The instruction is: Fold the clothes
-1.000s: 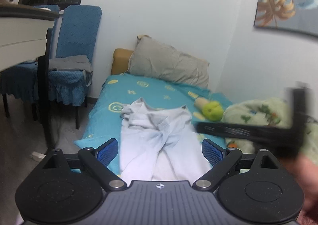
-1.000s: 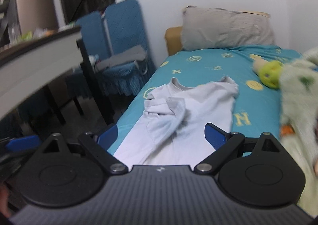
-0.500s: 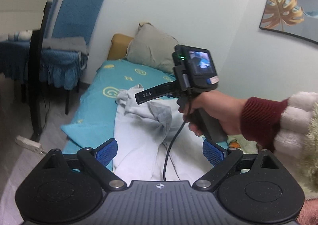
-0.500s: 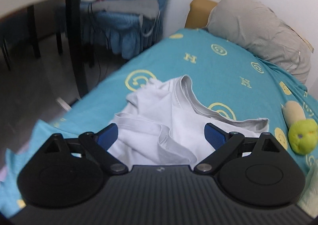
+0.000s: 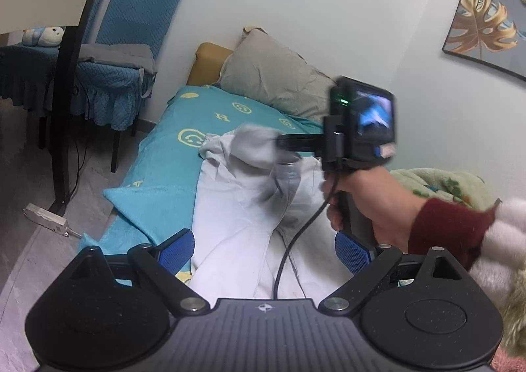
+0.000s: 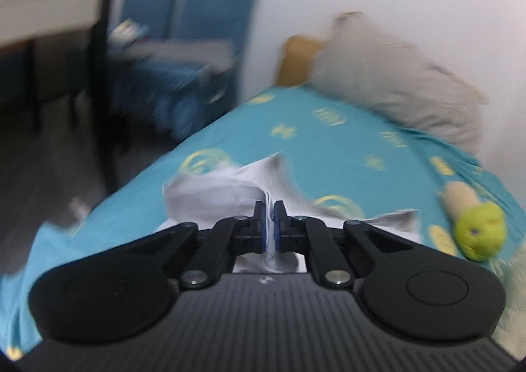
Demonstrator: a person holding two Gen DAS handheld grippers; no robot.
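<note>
Right gripper jaws pinching white shirt

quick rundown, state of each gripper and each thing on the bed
left gripper: open, holds nothing
right gripper: shut on white t-shirt
white t-shirt: crumpled on the bed, one part pinched and lifted
teal bedsheet with yellow prints: spread, near corner rumpled
grey pillow: propped against the wall
green plush toy: lying on the sheet

We see a bed in a teal sheet carrying a white garment, grey pillow and green plush toy.
</note>
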